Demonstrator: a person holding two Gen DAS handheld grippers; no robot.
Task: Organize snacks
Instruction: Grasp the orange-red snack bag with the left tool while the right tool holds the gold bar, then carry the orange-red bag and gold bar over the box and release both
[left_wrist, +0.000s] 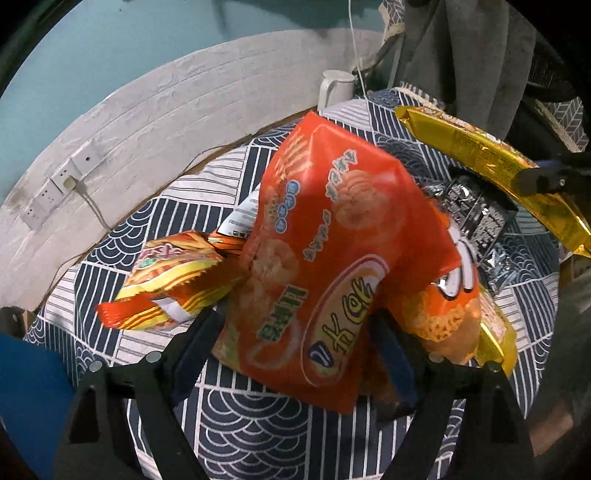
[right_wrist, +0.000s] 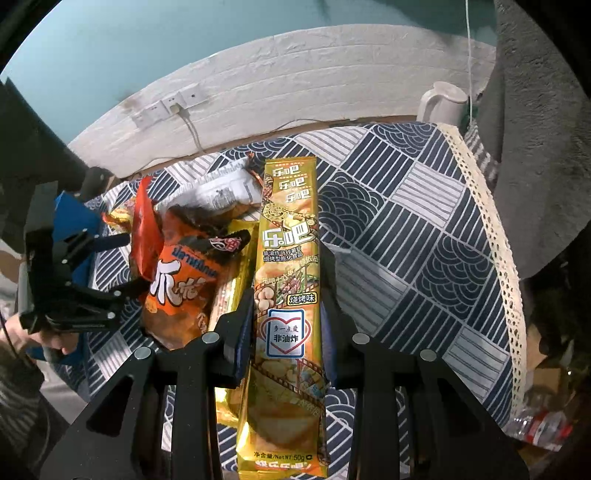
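Seen from the left wrist, the left gripper (left_wrist: 295, 332) stands with its jaws spread wide around the big glossy orange snack bag (left_wrist: 325, 251), which leans on the pile near the middle of the tabletop (left_wrist: 258, 443) with its long axis running away from the jaws, pads not pressing it. From the right wrist, the right gripper (right_wrist: 286, 295) has its jaws nearly closed on the long gold foil snack packet (right_wrist: 286, 295), held lengthwise just right of the pile over the patterned cloth.
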